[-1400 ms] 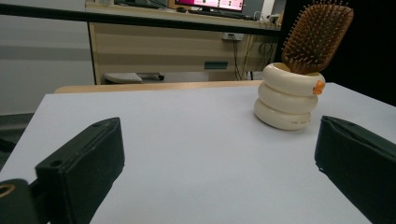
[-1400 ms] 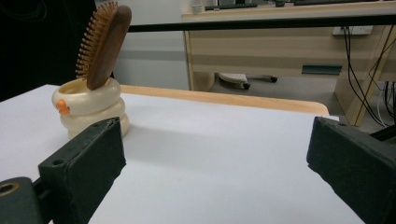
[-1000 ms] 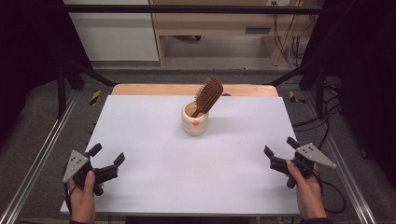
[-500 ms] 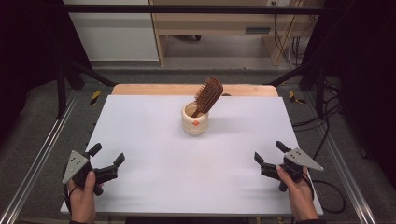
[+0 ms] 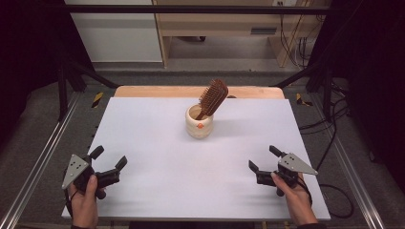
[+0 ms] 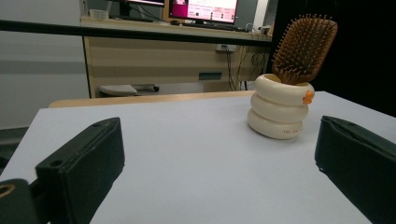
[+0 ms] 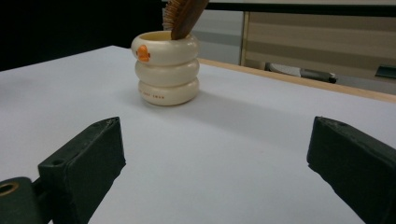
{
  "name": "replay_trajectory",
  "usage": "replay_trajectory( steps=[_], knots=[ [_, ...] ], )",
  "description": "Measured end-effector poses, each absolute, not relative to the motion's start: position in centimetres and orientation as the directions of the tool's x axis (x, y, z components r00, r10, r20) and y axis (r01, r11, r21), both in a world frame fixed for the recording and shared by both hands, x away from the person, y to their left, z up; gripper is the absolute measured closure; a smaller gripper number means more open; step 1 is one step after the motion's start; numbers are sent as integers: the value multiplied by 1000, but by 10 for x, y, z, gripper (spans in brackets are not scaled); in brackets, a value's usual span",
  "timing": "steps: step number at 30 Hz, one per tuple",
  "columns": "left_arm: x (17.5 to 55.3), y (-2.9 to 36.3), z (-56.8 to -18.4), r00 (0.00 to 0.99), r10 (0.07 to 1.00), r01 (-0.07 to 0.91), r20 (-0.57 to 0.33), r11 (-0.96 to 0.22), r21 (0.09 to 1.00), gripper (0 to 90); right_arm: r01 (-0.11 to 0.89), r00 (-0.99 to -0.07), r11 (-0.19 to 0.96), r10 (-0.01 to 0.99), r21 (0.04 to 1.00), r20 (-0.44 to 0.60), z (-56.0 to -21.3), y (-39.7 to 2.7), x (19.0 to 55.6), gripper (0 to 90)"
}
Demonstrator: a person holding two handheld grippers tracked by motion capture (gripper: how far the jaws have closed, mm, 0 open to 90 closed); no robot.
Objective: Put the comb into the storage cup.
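Fingers spread wide and holding nothing, the left gripper (image 5: 109, 164) sits low over the near left corner of the white desk (image 5: 157, 143), gripped from below by the person's left hand (image 5: 85, 200). At the near right, the right gripper (image 5: 265, 160) is likewise spread wide and empty, held by the right hand (image 5: 293, 193), its grey three-cornered plate (image 5: 295, 163) tilted on top. Well apart from both, toward the far middle of the desk, stands a cream ribbed holder (image 5: 199, 121) shaped like three stacked rings, with a small orange mark on its front. A brown wooden paddle hairbrush (image 5: 213, 98) stands in it handle down, its head leaning up and to the right above the rim. In the left gripper view the holder (image 6: 280, 107) appears right of centre between the black fingers (image 6: 79, 163), the hairbrush (image 6: 303, 49) showing its bristle side. In the right gripper view the holder (image 7: 166, 67) stands left of centre beyond the fingers (image 7: 81, 161), with the smooth back of the hairbrush (image 7: 184, 14) rising out of it. A strip of bare wood (image 5: 157, 91) runs along the desk's far edge, and a black cable (image 5: 334, 191) trails off the right gripper onto the grey floor.
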State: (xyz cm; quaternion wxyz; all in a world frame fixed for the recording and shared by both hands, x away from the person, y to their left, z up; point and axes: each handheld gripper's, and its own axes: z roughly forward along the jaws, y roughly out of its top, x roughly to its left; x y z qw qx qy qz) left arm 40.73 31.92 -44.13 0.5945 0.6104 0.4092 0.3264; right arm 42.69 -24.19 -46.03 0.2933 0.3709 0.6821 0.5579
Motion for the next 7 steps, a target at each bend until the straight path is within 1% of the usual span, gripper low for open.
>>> replay_trajectory(
  steps=[3, 7],
  knots=[
    [407, 320, -441, 453, 887, 108, -95, 52, 993, 15, 168, -560, 92, 828, 981, 19, -460, -240, 427, 42],
    [409, 320, -441, 447, 889, 114, -96, 50, 992, 15, 179, -553, 80, 832, 981, 33, -461, -240, 429, 42]
  ],
)
